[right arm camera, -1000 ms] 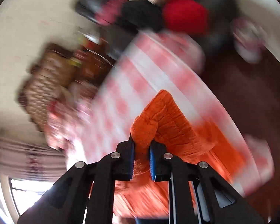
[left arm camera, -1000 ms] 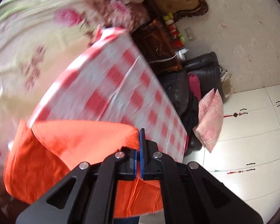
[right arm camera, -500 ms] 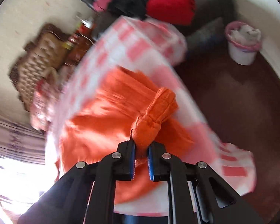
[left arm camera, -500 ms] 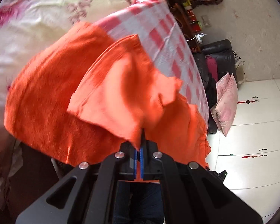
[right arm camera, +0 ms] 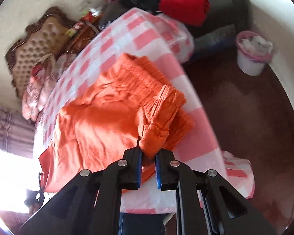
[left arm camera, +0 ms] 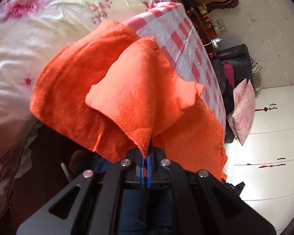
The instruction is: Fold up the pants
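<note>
the orange pants (left arm camera: 100, 90) lie on the table with the checked cloth (left arm camera: 178, 45), bunched rather than flat, with part of the fabric hanging over the table's near edge toward the person. in the right wrist view the gathered waistband (right arm camera: 147, 78) sits toward the table's far right part, and the wider spread of fabric runs back toward the table's near left corner, so the long axis seems to go slantwise across the table from waistband to leg ends, waistband pointing away from the person

the left gripper (left arm camera: 146, 162) is clenched on a thin corner of the pants, a hem tip pinched flat between its blue pads (left arm camera: 142, 166), and that lifted flap rises like a tent over the rest of the cloth. the right gripper (right arm camera: 148, 156) is grasping a thick roll of the waistband end, jaws standing a little apart because of the bulk between them. both grippers point steeply down at the table, and both sit at the table's near edge, with the pants lying ahead of them and beyond

the step in hand looks like laying one half over the other. the coming move turns on both held ends going the same way along that slanted axis, so that the flap lands square on the layer below. the right gripper is nearer the waistband, the left nearer the leg end. the fleece looks soft and limp, so it could sag or crease between the two grips

beyond the table, a flowered bedspread (left arm camera: 49, 29) lies to its left, a dark sofa (right arm camera: 225, 29) at its far end, and a small bin (right arm camera: 252, 58) on the floor to its right
</note>
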The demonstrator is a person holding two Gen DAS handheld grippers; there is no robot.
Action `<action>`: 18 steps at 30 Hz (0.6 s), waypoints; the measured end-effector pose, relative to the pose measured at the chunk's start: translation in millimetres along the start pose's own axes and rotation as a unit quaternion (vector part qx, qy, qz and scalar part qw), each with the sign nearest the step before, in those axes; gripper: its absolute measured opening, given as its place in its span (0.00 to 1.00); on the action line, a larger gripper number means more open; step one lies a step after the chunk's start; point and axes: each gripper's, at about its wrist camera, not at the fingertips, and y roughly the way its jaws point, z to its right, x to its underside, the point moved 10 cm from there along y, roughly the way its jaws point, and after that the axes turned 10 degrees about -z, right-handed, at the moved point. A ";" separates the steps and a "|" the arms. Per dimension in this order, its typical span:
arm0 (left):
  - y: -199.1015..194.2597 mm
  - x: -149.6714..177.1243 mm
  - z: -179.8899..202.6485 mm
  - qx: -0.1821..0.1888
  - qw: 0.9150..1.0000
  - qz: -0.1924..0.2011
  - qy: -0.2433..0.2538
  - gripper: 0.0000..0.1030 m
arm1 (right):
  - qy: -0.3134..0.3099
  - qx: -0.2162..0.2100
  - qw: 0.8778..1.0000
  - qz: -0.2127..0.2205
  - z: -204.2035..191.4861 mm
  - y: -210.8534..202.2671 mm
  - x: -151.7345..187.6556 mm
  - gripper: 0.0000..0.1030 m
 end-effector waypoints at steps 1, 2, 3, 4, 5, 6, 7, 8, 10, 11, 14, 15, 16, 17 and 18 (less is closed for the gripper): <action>-4.4 0.4 -0.2 -0.003 1.000 0.009 0.007 0.01 | -0.009 -0.005 1.000 0.001 -4.9 -0.8 2.9 0.12; -4.8 0.5 -2.4 -0.009 1.000 0.010 0.008 0.01 | -0.016 -0.003 1.000 -0.003 -6.0 2.0 5.8 0.12; -2.2 1.1 -6.4 -0.014 1.000 0.005 0.005 0.01 | -0.016 0.004 1.000 -0.010 -2.5 7.0 7.1 0.12; 2.7 2.3 -11.1 -0.013 1.000 -0.003 -0.003 0.01 | -0.011 0.017 1.000 -0.018 5.7 14.6 8.4 0.12; 6.2 4.2 -14.3 -0.012 1.000 -0.009 -0.007 0.01 | -0.007 0.018 1.000 -0.022 9.9 18.4 8.6 0.12; 8.7 5.5 -15.0 -0.013 1.000 -0.007 -0.007 0.01 | -0.005 0.014 1.000 -0.021 11.8 20.0 9.7 0.12; 8.7 6.6 -15.8 -0.012 1.000 -0.001 -0.006 0.02 | -0.006 0.015 1.000 -0.018 12.0 19.9 10.5 0.12; 7.7 6.6 -17.8 -0.013 1.000 0.006 -0.009 0.13 | -0.012 0.025 0.999 -0.016 11.5 19.3 12.3 0.12; 4.0 4.3 -21.7 -0.016 1.000 0.021 -0.016 0.45 | -0.021 0.044 0.999 -0.016 9.7 19.7 13.1 0.12; 0.0 3.3 -23.2 -0.007 0.999 0.029 -0.020 0.48 | -0.023 0.051 0.998 -0.017 9.5 20.2 13.1 0.12; -16.3 -5.3 -30.1 0.034 0.997 0.057 -0.044 0.49 | -0.018 0.063 0.998 -0.020 10.8 20.8 11.5 0.11; -19.0 -8.8 -32.7 0.047 0.996 0.061 -0.052 0.48 | -0.017 0.069 0.997 -0.020 10.9 21.1 11.7 0.11; -19.7 -13.7 -38.0 0.063 0.994 0.062 -0.066 0.47 | -0.020 0.077 0.997 -0.020 10.5 22.1 12.1 0.11; -18.9 -18.6 -43.6 0.086 0.991 0.060 -0.088 0.40 | -0.022 0.084 0.996 -0.020 11.2 23.9 12.1 0.11; -17.5 -22.1 -46.3 0.106 0.987 0.058 -0.103 0.33 | -0.023 0.092 0.995 -0.020 10.8 24.7 12.1 0.11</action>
